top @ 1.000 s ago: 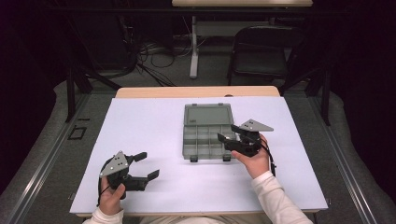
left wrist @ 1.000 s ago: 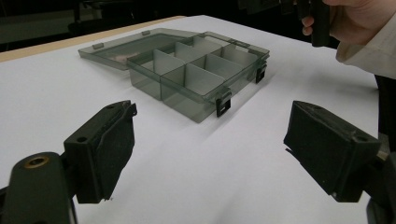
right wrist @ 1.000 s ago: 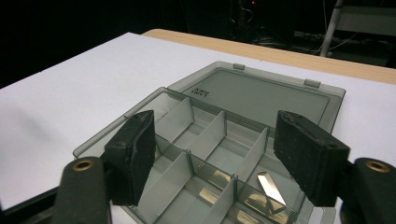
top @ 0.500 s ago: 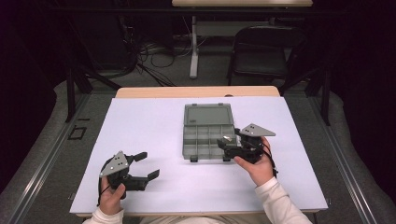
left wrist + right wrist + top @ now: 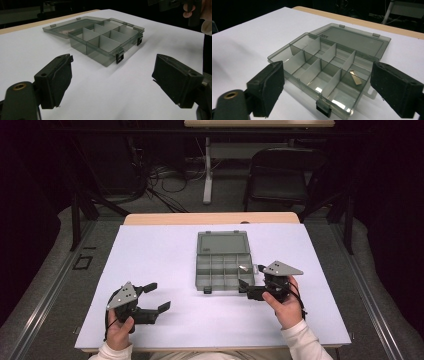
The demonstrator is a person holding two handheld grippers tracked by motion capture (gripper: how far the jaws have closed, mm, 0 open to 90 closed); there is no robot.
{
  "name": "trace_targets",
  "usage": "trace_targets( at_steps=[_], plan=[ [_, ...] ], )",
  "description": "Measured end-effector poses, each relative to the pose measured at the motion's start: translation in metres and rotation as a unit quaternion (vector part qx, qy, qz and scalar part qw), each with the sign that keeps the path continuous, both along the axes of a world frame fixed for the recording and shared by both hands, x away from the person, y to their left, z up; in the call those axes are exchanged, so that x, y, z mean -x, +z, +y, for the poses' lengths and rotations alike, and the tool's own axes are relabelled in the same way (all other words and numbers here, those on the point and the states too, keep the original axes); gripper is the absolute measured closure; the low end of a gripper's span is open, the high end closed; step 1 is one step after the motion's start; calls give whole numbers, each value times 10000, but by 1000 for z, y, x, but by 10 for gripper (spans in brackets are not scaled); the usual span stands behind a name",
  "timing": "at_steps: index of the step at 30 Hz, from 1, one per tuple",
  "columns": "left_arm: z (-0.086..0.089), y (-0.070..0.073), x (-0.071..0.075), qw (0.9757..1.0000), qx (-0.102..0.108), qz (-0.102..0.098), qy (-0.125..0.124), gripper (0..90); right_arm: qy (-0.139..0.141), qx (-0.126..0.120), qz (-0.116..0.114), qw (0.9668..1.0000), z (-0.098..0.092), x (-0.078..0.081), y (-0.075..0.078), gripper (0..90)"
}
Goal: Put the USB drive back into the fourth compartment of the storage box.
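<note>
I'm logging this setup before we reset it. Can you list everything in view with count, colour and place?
Organizer box: 1, smoky grey, mid-table, lid open flat on the far side, empty compartments but one.
Small flat piece: 1, tan, in a compartment on the box's right side.
Table cover: 1, white, over a wooden tabletop.
Chair: 1, black, beyond the table.
Cables: several, dark, on the floor beyond the table.
Left gripper: 1, black, near left of table, fingers open.
Right gripper: 1, black, at the box's near right corner, fingers open.
</note>
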State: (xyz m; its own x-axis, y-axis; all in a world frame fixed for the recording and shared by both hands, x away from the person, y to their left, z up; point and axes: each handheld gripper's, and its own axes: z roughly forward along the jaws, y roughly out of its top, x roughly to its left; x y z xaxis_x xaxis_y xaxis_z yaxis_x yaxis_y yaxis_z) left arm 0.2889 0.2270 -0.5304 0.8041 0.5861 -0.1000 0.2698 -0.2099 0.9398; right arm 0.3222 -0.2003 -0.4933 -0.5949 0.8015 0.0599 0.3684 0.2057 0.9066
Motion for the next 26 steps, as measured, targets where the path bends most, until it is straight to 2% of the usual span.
trace_targets(
  at_steps=[8,14,16,17,21,26],
  plan=[
    [0,0,0,10000,-14,-2,-3,156,-134,-12,-55,9999,-16,14,-3,102],
    [0,0,0,10000,-2,-13,28,156,-297,73,-56,9995,-28,22,-15,63],
    [0,0,0,10000,0,-14,28,156,-298,49,22,9995,-32,24,-22,30],
    [0,0,0,10000,-8,-13,27,156,-261,-33,135,9996,-35,24,-27,0],
    [1,0,-1,10000,-19,13,-59,156,-306,-57,216,9993,-38,24,-32,0],
    [1,0,0,10000,-30,-10,11,156,-373,-90,256,9989,-40,23,-35,0]
  ],
)
